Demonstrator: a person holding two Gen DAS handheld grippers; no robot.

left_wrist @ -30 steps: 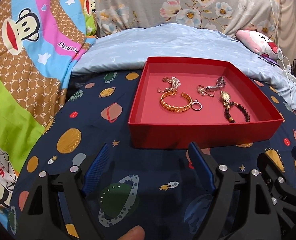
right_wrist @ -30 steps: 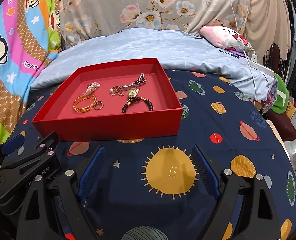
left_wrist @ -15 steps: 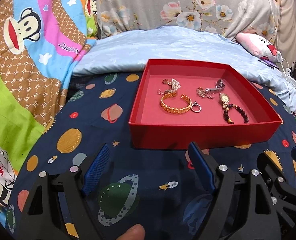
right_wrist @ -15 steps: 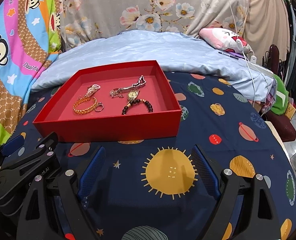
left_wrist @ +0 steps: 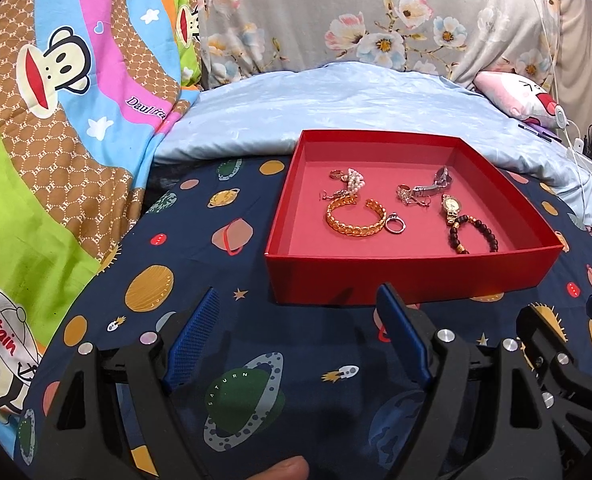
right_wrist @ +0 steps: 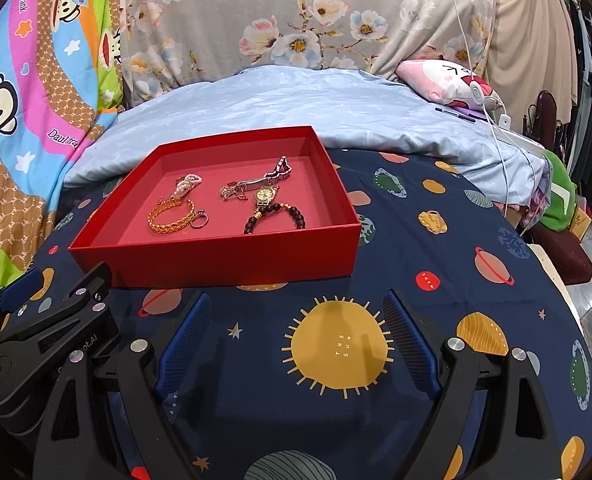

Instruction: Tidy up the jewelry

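Both grippers — left gripper (left_wrist: 296, 320) and right gripper (right_wrist: 298, 320) — gape wide, empty, before the red box (left_wrist: 408, 278); jewelry (left_wrist: 356, 216) inside lies jumbled, sorting apparently unstarted.

Red box (left_wrist: 408, 280) looks like matt cardboard. Bangle (left_wrist: 354, 218) is shiny gold metal, ring (left_wrist: 394, 225) polished silver, beads (left_wrist: 476, 232) dark and glossy. Sheet (right_wrist: 436, 280) is soft printed cloth. Tongs (right_wrist: 296, 332) are matt black plastic with ribbed blue pads (right_wrist: 183, 344).
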